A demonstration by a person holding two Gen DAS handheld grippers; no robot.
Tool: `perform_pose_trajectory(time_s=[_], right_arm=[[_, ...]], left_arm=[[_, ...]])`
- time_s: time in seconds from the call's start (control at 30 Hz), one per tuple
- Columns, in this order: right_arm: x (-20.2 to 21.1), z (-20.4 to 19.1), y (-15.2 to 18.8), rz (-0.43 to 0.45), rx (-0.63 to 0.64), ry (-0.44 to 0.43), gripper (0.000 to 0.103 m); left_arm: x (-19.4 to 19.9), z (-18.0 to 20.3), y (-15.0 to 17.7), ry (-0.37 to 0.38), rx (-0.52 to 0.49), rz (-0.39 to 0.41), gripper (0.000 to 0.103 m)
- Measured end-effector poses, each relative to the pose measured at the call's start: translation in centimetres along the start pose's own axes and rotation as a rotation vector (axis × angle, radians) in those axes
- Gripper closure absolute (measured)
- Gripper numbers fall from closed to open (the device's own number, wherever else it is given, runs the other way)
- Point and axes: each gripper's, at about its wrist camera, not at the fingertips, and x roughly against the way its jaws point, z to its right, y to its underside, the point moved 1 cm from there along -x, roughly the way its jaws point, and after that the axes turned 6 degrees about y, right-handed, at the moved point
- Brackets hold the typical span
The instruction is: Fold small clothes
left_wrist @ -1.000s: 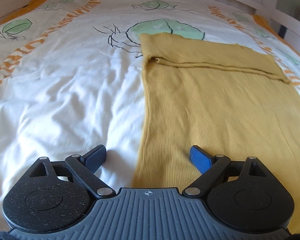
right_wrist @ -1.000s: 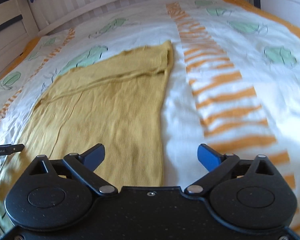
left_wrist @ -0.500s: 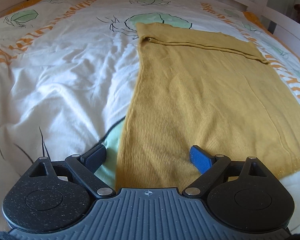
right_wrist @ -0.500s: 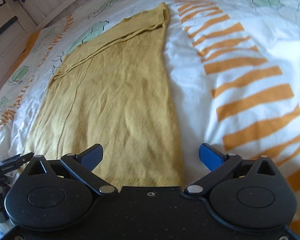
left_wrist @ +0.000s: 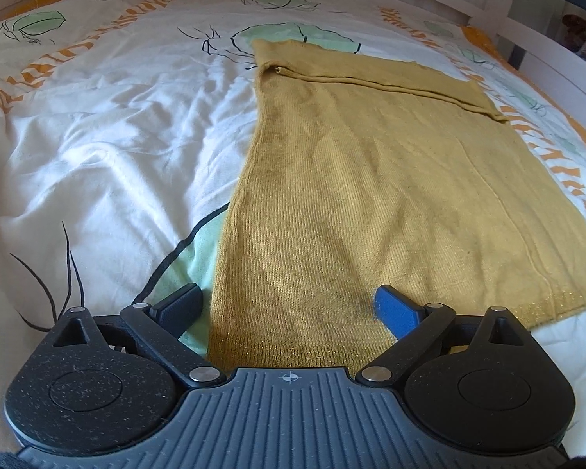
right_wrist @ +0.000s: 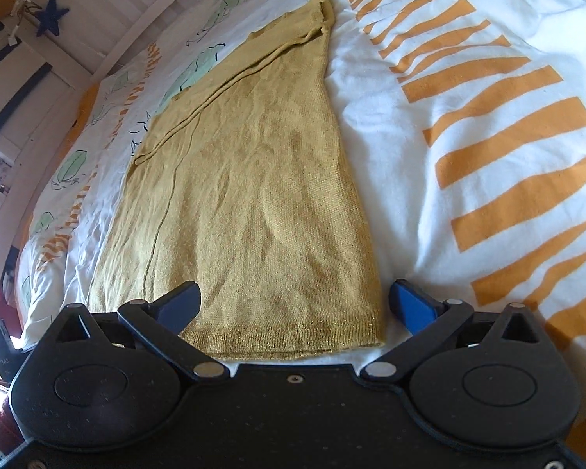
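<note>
Mustard-yellow knitted garment (left_wrist: 371,179) lies flat on the bed's white duvet with orange stripes and green leaf prints (left_wrist: 109,156). It stretches straight ahead of both sets of jaws, its ribbed hem nearest them.

Left gripper (left_wrist: 289,306): jaws apart, nothing between the pads. The hem's left corner sits between the jaws; the left finger (left_wrist: 177,306) is over bare duvet just outside the garment's edge, the right finger (left_wrist: 396,310) over the knit. Contact with the cloth cannot be told.

Right gripper (right_wrist: 295,303): jaws likewise spread wide and empty. The hem's right corner (right_wrist: 375,336) lies between them, the left finger over fabric, the right finger just past the edge, over duvet.

State of the garment: at the far end a band of fabric is turned over onto the body, likely a sleeve or the top part already folded in; a doubled edge runs across there in both views. Side edges look straight, so the sleeves seem tucked away. Surface mostly smooth, light creasing down the middle.

Progress, as a judgement: the narrowing folds appear done; the lengthwise fold, hem up toward the far end, is not yet made. Each gripper is placed at its own hem corner, which suits pinching both corners and carrying them forward together. Nothing is gripped yet.
</note>
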Motion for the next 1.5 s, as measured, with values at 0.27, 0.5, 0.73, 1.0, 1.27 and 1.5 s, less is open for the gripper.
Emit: perform_pose_trajectory(time_s=[0.27,0.5,0.73,1.0,1.27,1.5], right_arm=[[-0.1,0.1,-0.1,-0.004,0.007,-0.009,0.0],[-0.1,0.2,0.0,-0.002,0.001,-0.019,0.0],[0.0,0.4,-0.2,-0.013,-0.011,-0.039,0.0],[0.3,0.5,0.1,-0.007,-0.051,-0.04,0.085],[2.4,-0.8,-0.4,0.09,-0.022,-0.064,0.086],[4.4,-0.6,-3.2,0.209,-0.108,-0.146,0.086]], left_arm=[[0.4,0.0,0.1,0.001,0.009,0.026,0.017],[1.6,-0.1,0.1,0.015,0.023,0.035,0.064],[1.4,0.0,0.1,0.03,0.027,0.024,0.071],[1.9,-0.8,-0.2,0.065,0.099,0.045,0.093],[3.8,-1.2,-1.5,0.106,0.149,0.106,0.096],[5.7,-1.8,-5.3,0.129,0.166,0.214,0.098]])
